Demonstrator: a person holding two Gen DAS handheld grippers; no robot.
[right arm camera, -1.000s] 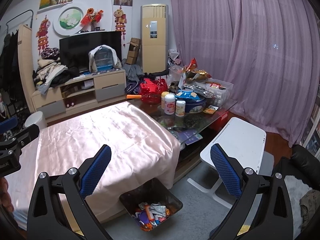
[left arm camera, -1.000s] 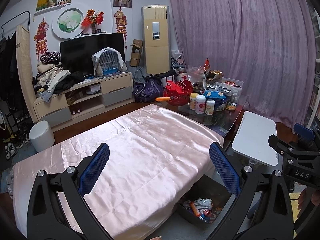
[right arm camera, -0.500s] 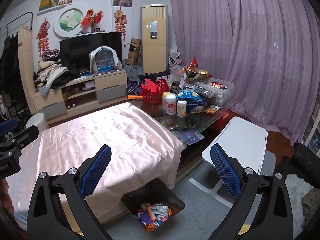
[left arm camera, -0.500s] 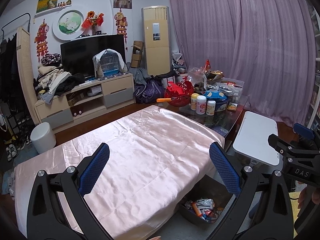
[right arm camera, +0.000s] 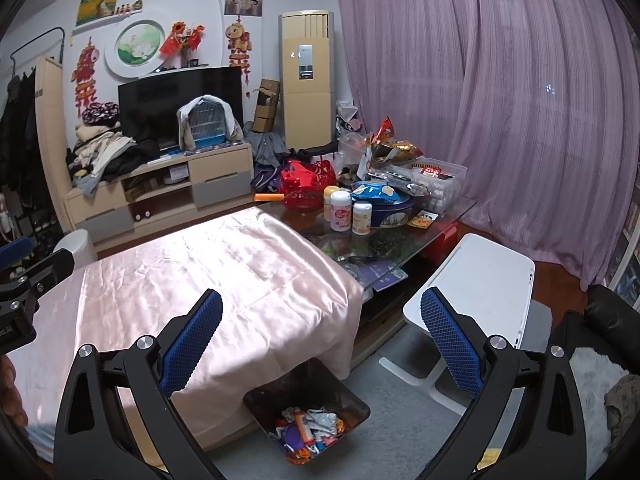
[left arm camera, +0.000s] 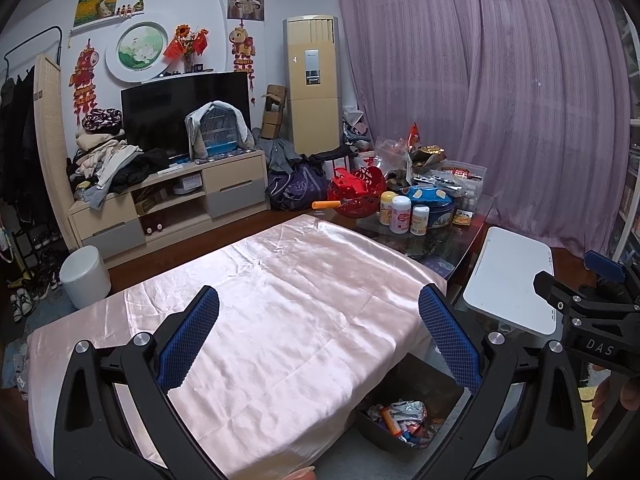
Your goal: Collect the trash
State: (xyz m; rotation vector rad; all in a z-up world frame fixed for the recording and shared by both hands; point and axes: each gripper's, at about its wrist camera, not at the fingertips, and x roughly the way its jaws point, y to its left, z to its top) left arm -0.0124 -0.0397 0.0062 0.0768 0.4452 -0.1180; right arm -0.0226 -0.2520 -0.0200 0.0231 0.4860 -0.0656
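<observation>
A black trash bin (right arm camera: 308, 408) stands on the floor by the near corner of the table, with crumpled wrappers (right arm camera: 306, 430) and other colourful trash in it. It also shows in the left wrist view (left arm camera: 404, 412), partly under the cloth's edge. A pink satin cloth (left arm camera: 260, 320) covers the table and is bare. My left gripper (left arm camera: 318, 338) is open and empty above the cloth. My right gripper (right arm camera: 320, 340) is open and empty, above the table corner and the bin. The right gripper's body (left arm camera: 592, 320) shows at the left view's right edge.
A glass coffee table (right arm camera: 400, 232) beyond the cloth holds bottles, a blue tin, snack bags and a red basket (right arm camera: 308, 184). A white stool (right arm camera: 476, 280) stands to the right. A TV cabinet (left arm camera: 172, 200) and a white bin (left arm camera: 86, 276) stand at the back left.
Both views have shifted slightly, as both grippers rose or tilted a little. Both stay open and empty.
</observation>
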